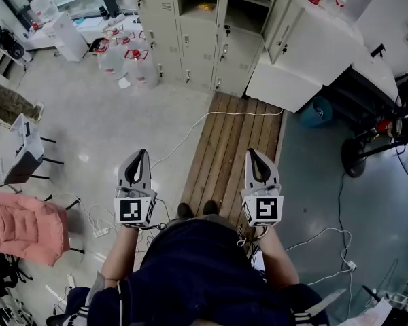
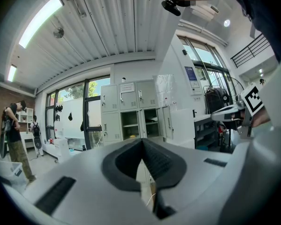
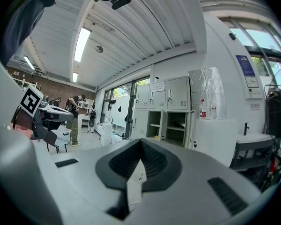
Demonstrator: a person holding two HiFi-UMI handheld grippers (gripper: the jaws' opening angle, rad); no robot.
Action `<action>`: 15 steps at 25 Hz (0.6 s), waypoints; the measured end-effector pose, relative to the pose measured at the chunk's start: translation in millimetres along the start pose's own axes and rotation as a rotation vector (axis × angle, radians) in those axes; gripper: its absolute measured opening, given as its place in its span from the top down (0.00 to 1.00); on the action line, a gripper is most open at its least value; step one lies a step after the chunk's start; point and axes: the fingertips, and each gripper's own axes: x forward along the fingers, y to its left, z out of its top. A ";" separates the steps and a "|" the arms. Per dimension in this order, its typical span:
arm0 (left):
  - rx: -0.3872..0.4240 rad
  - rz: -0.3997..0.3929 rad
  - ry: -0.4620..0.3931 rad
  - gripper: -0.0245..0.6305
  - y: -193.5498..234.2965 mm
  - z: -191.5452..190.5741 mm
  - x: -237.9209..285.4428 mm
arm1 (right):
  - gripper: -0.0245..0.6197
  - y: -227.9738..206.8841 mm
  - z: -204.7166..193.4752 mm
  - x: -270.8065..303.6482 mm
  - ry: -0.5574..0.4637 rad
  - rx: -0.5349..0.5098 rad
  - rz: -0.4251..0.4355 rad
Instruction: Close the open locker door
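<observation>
Item 1: left gripper (image 1: 141, 155). Its jaws are resting fully together, with nothing between them. It is being held level ahead of the person's waist, pointing toward the lockers. The left gripper view (image 2: 143, 142) shows the two pads meeting at the tip.

Item 2: right gripper (image 1: 252, 153). Its jaws are likewise pressing together and gripping nothing, as the right gripper view (image 3: 140, 142) shows. It is sitting beside the left gripper, well apart from it, and pointing the same way.

Item 3: bank of lockers (image 1: 190, 43). It is standing against the far wall, well ahead of both grippers. Two upper compartments are showing open, and a small yellow object (image 1: 205, 7) is lying in the left one.

Item 4: open locker door (image 1: 280, 20). It is swinging out at the right of the open compartments, next to a white cabinet (image 1: 313, 60). Neither gripper is touching it.

Item 5: wooden plank platform (image 1: 238, 145). It is lying on the floor between the person's feet and the lockers, and a white cable (image 1: 190, 129) is trailing across its far end.

Item 6: water jugs (image 1: 126, 60). They are clustering on the floor left of the lockers.

Item 7: pink cushioned chair (image 1: 27, 226). It is sitting at the far left.

Item 8: standing person (image 2: 14, 135). This person is appearing at the left edge of the left gripper view.
</observation>
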 end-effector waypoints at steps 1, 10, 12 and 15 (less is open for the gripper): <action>0.000 -0.001 0.002 0.96 0.2 -0.7 -0.6 | 0.96 0.4 -0.8 -0.2 0.003 -0.002 0.000; 0.002 -0.013 0.007 0.96 -2.2 -0.4 -0.8 | 0.83 5.2 -0.3 1.4 0.007 -0.023 0.045; 0.004 -0.015 0.006 0.96 -1.9 -1.1 -1.8 | 0.75 8.3 0.2 1.2 0.004 -0.026 0.060; 0.002 -0.015 0.009 0.96 -2.4 -2.6 -1.4 | 0.61 11.4 1.5 2.6 0.000 -0.034 0.090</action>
